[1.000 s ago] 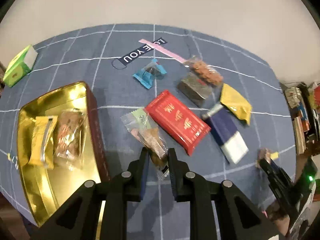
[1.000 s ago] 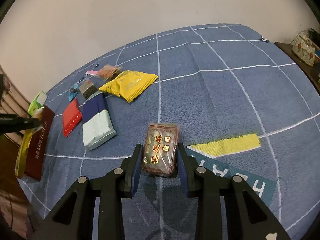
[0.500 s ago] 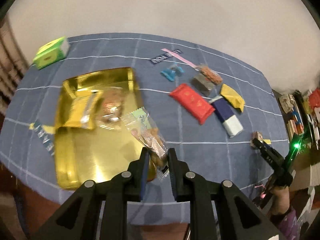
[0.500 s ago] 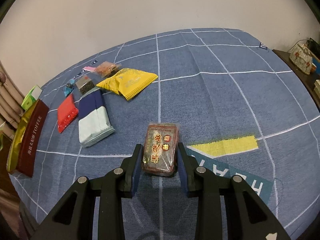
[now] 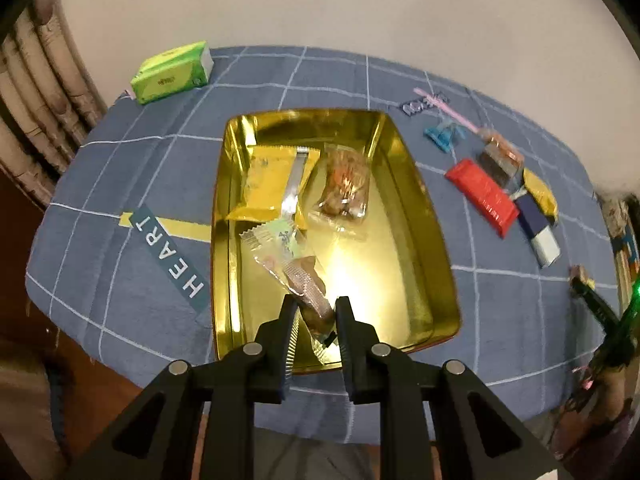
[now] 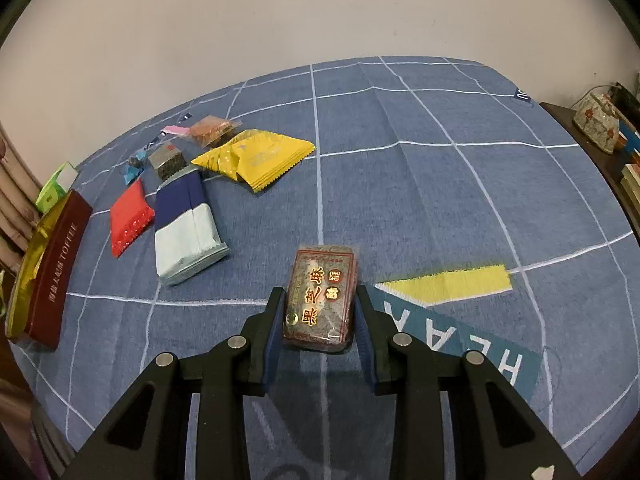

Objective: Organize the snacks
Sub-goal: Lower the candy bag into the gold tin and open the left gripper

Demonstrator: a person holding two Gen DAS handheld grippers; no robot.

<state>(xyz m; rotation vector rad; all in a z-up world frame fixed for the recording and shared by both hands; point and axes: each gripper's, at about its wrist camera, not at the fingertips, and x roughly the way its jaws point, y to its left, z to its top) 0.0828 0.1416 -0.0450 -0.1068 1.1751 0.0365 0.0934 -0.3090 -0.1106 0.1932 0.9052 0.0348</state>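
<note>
Hovering over the gold tin tray's [image 5: 416, 216] near edge, a clear-wrapped biscuit packet [image 5: 294, 268] is clamped endwise by the left gripper [image 5: 314, 314] (long axis pointing away), release pending.

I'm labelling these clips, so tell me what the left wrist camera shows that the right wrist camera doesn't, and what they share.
Only the left wrist view shows the inside of the gold metal tin, where a yellow foil packet and a clear bag of brown snacks lie, and the left gripper shut on a clear-wrapped biscuit with a green end above it.

Only the right wrist view shows the right gripper shut on a dark brown sesame cake pack, face-on.

Both show the red flat packet, the navy and white pouch and the blue checked tablecloth.
</note>
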